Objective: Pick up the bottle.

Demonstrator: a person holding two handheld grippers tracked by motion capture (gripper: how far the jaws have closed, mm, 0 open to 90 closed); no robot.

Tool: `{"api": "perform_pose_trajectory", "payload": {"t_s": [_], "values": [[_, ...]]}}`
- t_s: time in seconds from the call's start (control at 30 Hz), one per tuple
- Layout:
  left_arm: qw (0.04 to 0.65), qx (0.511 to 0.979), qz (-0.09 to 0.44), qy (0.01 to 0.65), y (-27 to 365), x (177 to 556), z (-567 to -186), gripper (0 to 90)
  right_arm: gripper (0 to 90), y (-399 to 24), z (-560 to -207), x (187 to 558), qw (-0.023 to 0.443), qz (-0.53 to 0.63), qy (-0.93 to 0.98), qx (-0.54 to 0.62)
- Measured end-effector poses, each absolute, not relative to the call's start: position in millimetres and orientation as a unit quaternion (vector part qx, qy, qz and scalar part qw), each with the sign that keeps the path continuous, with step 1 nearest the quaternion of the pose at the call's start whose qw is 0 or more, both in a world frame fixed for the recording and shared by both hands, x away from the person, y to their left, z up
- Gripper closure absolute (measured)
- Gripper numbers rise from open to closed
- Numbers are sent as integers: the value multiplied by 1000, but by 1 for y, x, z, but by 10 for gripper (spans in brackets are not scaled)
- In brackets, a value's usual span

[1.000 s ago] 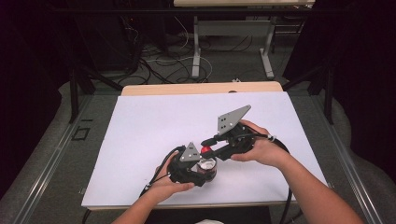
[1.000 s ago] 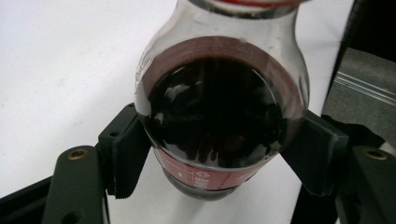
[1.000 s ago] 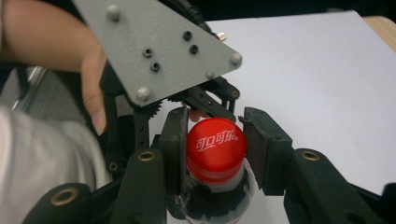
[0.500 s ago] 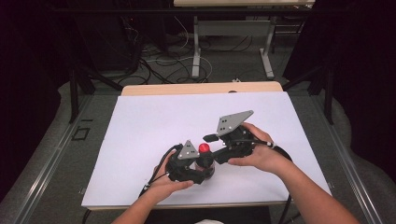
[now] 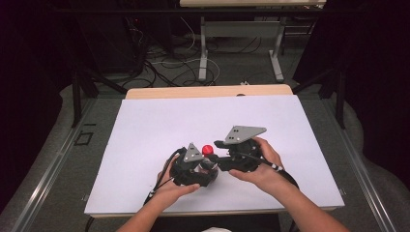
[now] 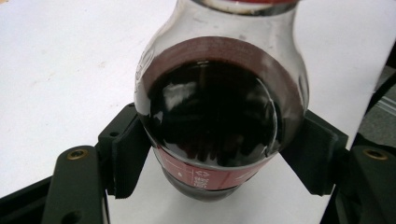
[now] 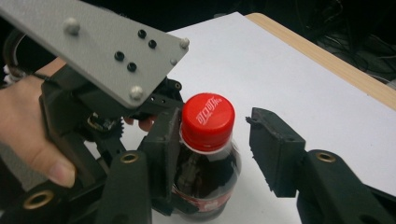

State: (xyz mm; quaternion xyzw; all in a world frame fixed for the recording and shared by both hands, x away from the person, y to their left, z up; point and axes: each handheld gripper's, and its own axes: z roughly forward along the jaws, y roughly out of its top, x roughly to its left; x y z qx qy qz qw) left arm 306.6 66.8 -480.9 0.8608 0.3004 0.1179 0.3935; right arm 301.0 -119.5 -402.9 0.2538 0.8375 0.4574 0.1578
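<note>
Gripping the cola bottle (image 6: 219,121) at its belly, left gripper (image 5: 196,169) clamped tight. Right gripper (image 7: 219,154) jaws just closing round red cap (image 7: 208,115), one pad touching, other apart.

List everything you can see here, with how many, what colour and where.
cola bottle: one, clear with dark drink, upright near the sheet's front.
cap: one, red, on the bottle.
white sheet: one, covering the table.
table: one, light wood, edge showing at the back.
cables: several, on the floor behind.
left tool: one, black, clamped on the bottle's body.
right tool: one, black, around the cap, one pad apart from it.
hands: two, holding the tools.
</note>
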Motion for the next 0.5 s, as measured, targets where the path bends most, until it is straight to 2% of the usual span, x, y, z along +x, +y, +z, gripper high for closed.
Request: {"api": "perform_pose_trajectory", "payload": {"t_s": [0.3, 0.5], "values": [[391, 863, 117, 299, 65, 305, -481, 298, 555, -108, -407, 302, 162, 467, 819, 292], [390, 864, 116, 297, 65, 305, -481, 298, 605, -105, -407, 302, 161, 464, 820, 293]]}}
